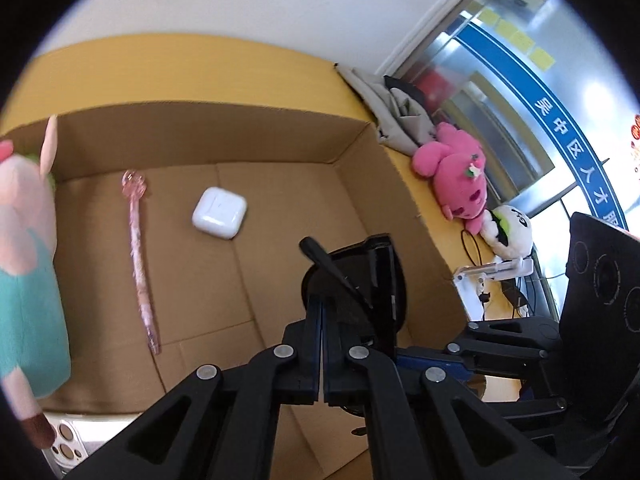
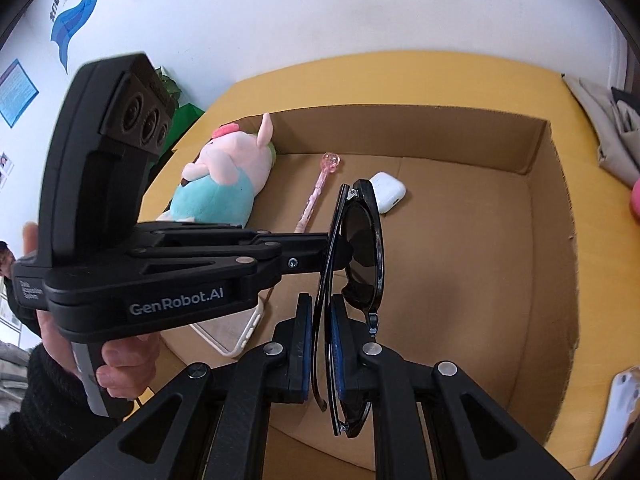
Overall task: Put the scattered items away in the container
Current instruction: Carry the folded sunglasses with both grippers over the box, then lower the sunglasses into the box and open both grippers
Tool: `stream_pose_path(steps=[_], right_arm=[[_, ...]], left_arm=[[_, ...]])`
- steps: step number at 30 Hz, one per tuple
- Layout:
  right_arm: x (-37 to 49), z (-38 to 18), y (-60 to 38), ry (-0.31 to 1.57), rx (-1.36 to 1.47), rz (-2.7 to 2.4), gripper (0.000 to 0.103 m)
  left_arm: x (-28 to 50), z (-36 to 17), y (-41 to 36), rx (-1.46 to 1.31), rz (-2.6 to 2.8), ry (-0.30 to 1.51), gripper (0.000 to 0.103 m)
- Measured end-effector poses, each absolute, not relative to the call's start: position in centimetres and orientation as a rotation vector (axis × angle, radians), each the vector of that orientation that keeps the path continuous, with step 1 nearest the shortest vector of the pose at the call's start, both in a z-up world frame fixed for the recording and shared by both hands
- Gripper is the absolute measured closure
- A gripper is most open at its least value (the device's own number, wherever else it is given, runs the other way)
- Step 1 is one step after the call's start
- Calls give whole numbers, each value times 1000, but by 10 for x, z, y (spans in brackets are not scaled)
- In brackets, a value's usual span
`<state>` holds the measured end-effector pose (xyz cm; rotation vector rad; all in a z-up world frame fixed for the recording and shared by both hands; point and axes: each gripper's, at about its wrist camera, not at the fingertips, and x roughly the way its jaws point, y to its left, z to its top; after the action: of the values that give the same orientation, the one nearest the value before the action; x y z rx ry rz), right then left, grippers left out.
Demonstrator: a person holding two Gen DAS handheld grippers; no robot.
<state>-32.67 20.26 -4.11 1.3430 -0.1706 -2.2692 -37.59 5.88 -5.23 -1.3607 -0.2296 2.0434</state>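
Your left gripper (image 1: 322,312) and right gripper (image 2: 319,344) both clamp folded black sunglasses (image 2: 358,248). They hang above the cardboard box (image 2: 552,264).

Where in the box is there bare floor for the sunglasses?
Free: cardboard box floor between earbud case and its right wall. Crowded: left side, with plush pig, pink pen, phone case.

I'm working in what looks like an office or public service centre. A glass partition (image 1: 500,92) carries a blue band of Chinese lettering (image 1: 576,136), yellow sticky notes (image 1: 516,36) line it, and printed posters (image 2: 16,92) hang on the white wall (image 2: 320,12).
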Motion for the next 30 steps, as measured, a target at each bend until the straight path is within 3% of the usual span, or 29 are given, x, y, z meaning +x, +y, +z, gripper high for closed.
stream_pose_path(steps=[10, 21, 24, 26, 28, 30], right_arm=[[-341, -75, 208, -332, 1451, -2179, 94], [-355, -104, 218, -388, 1548, -2159, 92], [-355, -109, 220, -374, 1571, -2167, 90], [-354, -112, 221, -367, 1581, -2178, 89], [-352, -108, 223, -367, 1559, -2193, 86], [-348, -101, 224, -347, 1533, -2236, 58]], left_arm=[[-373, -71, 57, -1497, 2070, -183, 103], [-370, -81, 47, -1515, 2064, -241, 103], [-367, -78, 45, -1496, 2077, -256, 93], [-363, -75, 44, -1478, 2102, -247, 73], [-358, -71, 43, -1453, 2132, -247, 60], [-352, -65, 40, -1424, 2170, -253, 52]])
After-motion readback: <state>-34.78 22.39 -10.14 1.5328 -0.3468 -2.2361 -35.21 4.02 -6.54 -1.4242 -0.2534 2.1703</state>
